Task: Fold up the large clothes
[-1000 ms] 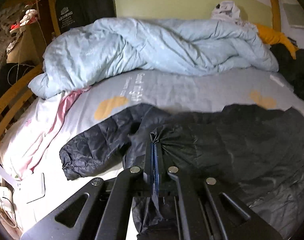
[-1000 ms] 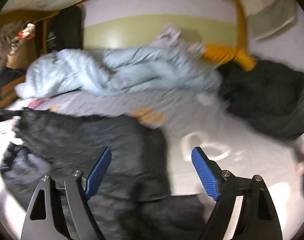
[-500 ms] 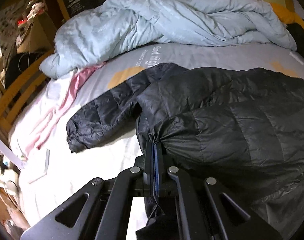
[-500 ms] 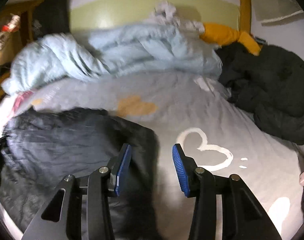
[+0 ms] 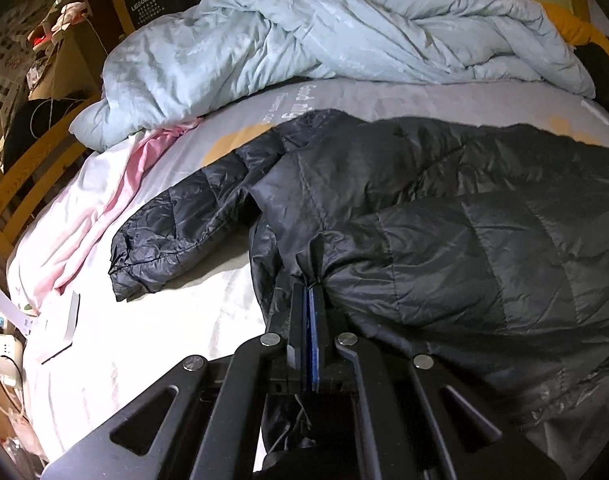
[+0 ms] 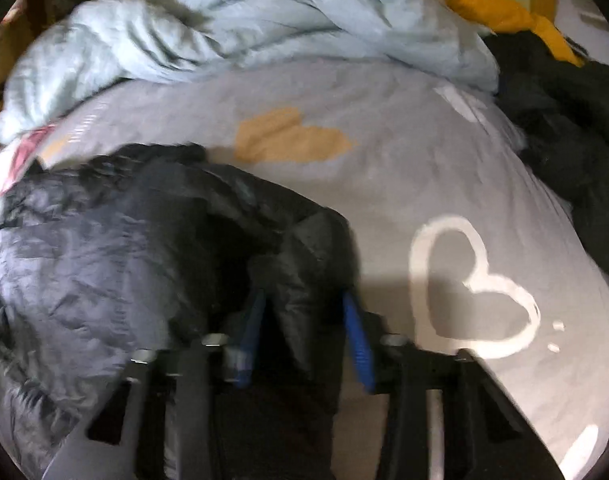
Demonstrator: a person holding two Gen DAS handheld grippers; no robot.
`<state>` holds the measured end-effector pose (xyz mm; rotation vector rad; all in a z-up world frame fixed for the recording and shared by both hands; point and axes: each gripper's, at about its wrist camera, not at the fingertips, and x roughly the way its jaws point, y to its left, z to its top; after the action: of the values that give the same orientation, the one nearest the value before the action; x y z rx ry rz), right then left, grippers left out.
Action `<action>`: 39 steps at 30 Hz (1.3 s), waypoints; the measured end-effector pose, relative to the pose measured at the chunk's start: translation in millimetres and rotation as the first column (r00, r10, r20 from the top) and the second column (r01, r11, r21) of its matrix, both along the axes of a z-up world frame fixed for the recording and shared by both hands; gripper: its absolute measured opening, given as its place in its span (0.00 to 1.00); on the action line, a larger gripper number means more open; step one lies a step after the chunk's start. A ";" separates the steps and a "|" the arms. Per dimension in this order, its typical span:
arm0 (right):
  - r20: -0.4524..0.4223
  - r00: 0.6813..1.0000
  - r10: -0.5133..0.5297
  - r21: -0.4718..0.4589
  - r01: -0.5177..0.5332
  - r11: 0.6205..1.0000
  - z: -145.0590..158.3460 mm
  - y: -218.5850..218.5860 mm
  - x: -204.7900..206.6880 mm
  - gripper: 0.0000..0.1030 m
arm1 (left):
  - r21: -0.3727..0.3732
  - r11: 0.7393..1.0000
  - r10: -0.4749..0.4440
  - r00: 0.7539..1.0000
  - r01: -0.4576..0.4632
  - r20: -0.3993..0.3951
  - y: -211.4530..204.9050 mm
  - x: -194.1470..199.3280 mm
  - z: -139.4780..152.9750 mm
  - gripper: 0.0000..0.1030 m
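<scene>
On the bed: my black puffer jacket (image 5: 444, 216) lies spread across the grey heart-print sheet (image 6: 404, 168), one sleeve (image 5: 172, 236) trailing off toward the pink cloth (image 5: 116, 196) at the edge.
Left tool (image 5: 310, 292): pads pressed together on a pinch of jacket hem; I read that as a firm hold.
Right tool (image 6: 304, 312): blue pads part-way apart with a fold of jacket edge standing between them; the view is blurred, so I cannot tell whether they bite the cloth yet.
Step, as I judge it: taking both corners to lift and fold the body over.
Risk, slip: the shell looks slick and puffy, so a shallow right-hand pinch could let the edge slide out on the lift.
Risk, sleeve: the loose sleeve may drag and bunch under the fold.
Risk, snag: the light-blue duvet (image 5: 324, 36) heaped behind lies near the jacket's far edge, and the dark clothing pile (image 6: 564, 128) beside it could get swept along.
</scene>
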<state>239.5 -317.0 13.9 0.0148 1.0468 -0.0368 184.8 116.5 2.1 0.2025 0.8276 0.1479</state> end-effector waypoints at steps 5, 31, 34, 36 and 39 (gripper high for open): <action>0.113 0.972 -0.206 0.068 0.200 0.978 14.3 -41.0 -16.8 0.07 | -0.033 0.999 -0.011 0.998 0.013 0.065 4.5 -3.1 17.9 0.01; 0.183 0.949 -0.257 0.058 0.251 0.966 28.8 -21.8 -35.4 0.03 | 0.032 0.995 -0.102 0.964 0.098 0.245 -9.4 -11.9 45.7 0.01; 0.150 0.957 -0.249 0.100 0.236 0.967 33.7 -29.1 -37.5 0.03 | -0.003 0.995 -0.099 0.967 0.102 0.235 -6.9 -10.4 44.8 0.01; 0.055 0.976 -0.210 0.097 0.204 0.974 17.7 -30.7 -29.3 0.07 | -0.056 0.990 -0.115 0.969 0.130 0.217 -4.3 -9.3 44.3 0.02; 0.021 0.980 -0.197 0.061 0.196 0.979 2.1 -28.4 -26.8 0.09 | -0.133 0.977 -0.143 0.974 0.167 0.177 -4.8 -7.7 44.3 0.65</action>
<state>212.6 -345.4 16.0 0.1721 1.0160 -0.1848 177.1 111.7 46.4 0.1136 0.6502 -0.0435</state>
